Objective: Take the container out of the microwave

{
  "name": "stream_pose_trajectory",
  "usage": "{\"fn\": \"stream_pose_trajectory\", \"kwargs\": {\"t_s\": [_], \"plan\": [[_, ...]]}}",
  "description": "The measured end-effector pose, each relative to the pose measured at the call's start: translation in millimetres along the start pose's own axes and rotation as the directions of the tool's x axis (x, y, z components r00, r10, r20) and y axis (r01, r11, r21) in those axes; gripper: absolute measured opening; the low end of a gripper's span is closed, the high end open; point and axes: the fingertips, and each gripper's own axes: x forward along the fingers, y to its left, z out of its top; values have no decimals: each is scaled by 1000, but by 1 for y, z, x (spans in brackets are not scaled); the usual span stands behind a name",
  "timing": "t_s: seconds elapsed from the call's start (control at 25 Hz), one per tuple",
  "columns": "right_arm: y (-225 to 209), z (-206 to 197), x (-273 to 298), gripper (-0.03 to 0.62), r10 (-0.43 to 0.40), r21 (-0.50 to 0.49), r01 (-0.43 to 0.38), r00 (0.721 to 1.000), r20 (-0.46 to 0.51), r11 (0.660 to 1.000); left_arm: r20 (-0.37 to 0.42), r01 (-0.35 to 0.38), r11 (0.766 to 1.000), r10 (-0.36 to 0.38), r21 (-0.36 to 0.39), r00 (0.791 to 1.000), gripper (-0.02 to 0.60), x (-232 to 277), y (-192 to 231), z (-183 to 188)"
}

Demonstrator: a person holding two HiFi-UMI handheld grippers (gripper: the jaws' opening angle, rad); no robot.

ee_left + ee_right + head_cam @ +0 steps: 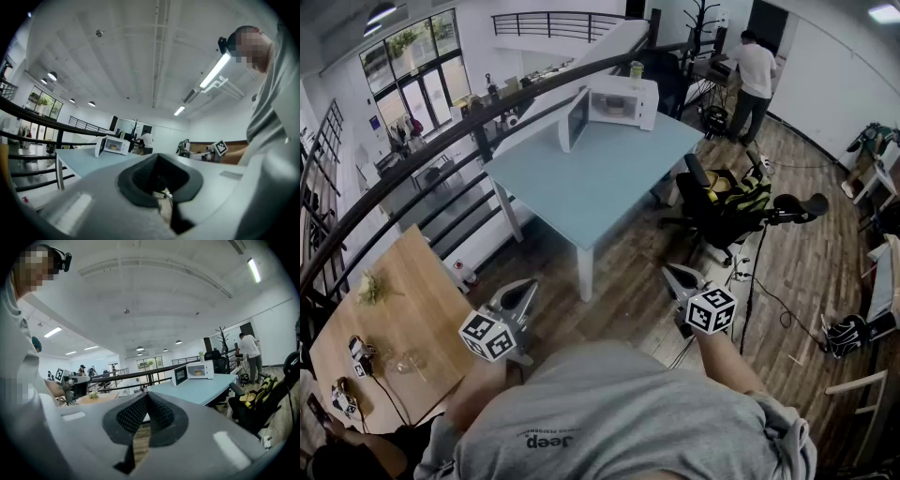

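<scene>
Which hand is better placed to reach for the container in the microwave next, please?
Right, probably. Both the right tongs and left tongs are shut, empty and far from the microwave, but its open door hangs on the left, leaving the container clearer from the right.

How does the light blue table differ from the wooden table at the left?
The light blue table is pale blue; the wooden table is brown wood. The blue one bears an open white microwave; the wooden one bears a small plant and cabled gadgets. The blue one stands ahead, the wooden one nearer, at the left. Both have flat rectangular tops.
</scene>
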Motion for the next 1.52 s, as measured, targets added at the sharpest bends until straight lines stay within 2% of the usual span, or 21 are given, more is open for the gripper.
{"fn": "stream_pose_trajectory", "kwargs": {"t_s": [0.4, 0.64, 0.88, 1.52], "plan": [[-16, 2, -12, 3, -10, 8, 10, 1000, 9, 1000, -2, 15, 1000, -15, 15, 1000, 23, 15, -11, 0], [-32, 7, -20, 5, -6, 84, 3, 999, 43, 996, 2, 8, 1000, -8, 16, 1000, 23, 28, -19, 2], [-51, 9, -32, 5, -2, 84, -2, 999, 49, 996, 7, -12, 1000, 12, 19, 1000, 23, 45, -29, 0], [-118, 5, -80, 5, 46, 70, -50, 997, 55, 996, -9, -7, 1000, 7, 10, 1000, 23, 123, -98, -29]]}}
